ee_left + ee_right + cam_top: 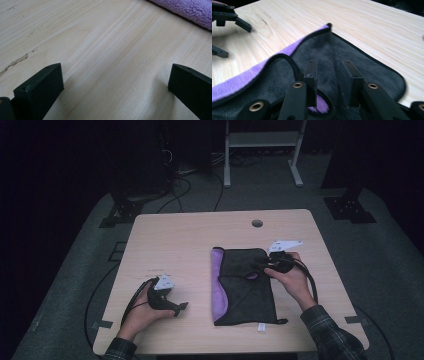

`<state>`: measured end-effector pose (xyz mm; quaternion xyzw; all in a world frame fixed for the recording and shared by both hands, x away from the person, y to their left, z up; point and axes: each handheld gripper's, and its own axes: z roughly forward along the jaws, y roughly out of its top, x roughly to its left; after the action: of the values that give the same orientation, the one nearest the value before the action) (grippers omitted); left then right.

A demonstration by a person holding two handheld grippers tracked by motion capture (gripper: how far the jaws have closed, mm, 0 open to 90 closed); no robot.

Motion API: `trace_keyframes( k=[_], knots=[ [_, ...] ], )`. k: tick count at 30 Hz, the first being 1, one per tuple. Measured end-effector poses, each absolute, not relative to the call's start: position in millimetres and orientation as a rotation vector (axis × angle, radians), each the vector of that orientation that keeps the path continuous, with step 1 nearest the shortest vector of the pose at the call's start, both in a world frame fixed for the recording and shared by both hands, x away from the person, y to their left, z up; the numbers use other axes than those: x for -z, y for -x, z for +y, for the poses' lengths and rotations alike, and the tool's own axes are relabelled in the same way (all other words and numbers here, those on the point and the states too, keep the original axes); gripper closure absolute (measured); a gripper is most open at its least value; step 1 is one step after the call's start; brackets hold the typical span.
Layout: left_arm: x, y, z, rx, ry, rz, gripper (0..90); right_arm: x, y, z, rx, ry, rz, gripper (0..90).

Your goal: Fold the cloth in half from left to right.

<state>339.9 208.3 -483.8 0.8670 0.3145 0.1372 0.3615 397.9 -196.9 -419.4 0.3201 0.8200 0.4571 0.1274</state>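
The pale wooden table [190, 240] with a round hole near its far edge carries everything here. Lying flat on it, directly under the right gripper [265, 266], is a folded fleece cloth [250, 295], dark grey-black on the outer face and purple on the inner, with thin black edging; a strip of the purple lining shows along the side facing the left gripper [179, 309].

In the right gripper view the cloth [367, 67] spreads out ahead of and beneath the two black jaws, and a folded-over dark layer curves across to their left. The right gripper [327, 75] has its jaws a narrow gap apart, low over the dark fabric; whether they pinch any cloth is hard to tell, as the frame is blurred there. A small patch of purple shows just behind the jaws.

The left gripper [115, 82] rests low over bare wood, its jaws spread wide with nothing between them. The purple fleece edge [190, 10] lies ahead of it and off to its right, well apart from the jaws.
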Motion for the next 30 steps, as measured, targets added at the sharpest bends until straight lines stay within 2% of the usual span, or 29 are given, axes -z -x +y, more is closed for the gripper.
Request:
trace_keyframes(
  k=[12, 19, 22, 25, 30],
  knots=[
    [483, -340, 208, -0.356, -2.240, 0.811, 0.0, 430, -410, -143, -1.336, -0.866, 2.457, 66.3],
    [483, -340, 208, -0.358, -2.240, 0.811, 0.0, 446, -423, -121, -1.249, -0.860, 2.503, 61.9],
    [483, -340, 208, -0.356, -2.240, 0.813, 0.0, 454, -427, -116, -1.191, -0.862, 2.517, 69.3],
    [483, -340, 208, -0.357, -2.239, 0.813, 0.0, 458, -429, -117, -1.181, -0.863, 2.521, 84.0],
    [483, -340, 208, -0.357, -2.239, 0.814, 0.0, 452, -430, -125, -1.194, -0.871, 2.499, 87.1]
  ],
)
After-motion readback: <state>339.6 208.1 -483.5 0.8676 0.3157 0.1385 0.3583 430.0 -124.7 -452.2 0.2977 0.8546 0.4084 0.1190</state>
